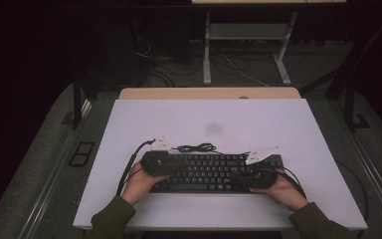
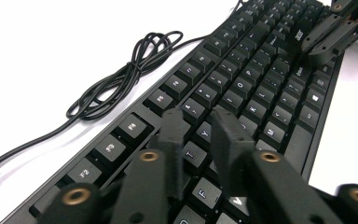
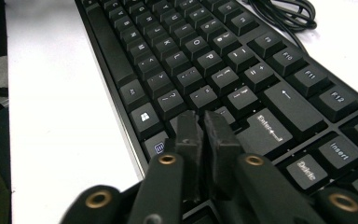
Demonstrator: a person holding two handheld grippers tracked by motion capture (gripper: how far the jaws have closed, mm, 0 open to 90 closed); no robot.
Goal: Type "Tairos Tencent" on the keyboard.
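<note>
Lower middle of the high view: keyboard (image 1: 214,172) flat on the white table (image 1: 204,119), long axis left to right, spacebar edge toward the bottom. Left gripper (image 1: 151,163) and right gripper (image 1: 258,179) parked over either end, probably for poking keys. In the left gripper view, jaws a little apart, empty, above T/Y; keyboard running off to the upper right, coiled cable (image 2: 121,79) upper left. In the right gripper view, jaws nearly together, empty, beside Enter.

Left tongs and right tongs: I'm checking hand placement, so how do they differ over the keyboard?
The left tongs show a plain gap between their tips; the right tongs stand nearly together. The left tongs sit over the letter keys, the right tongs near Enter. Both point down at the keyboard with nothing between their jaws.
</note>
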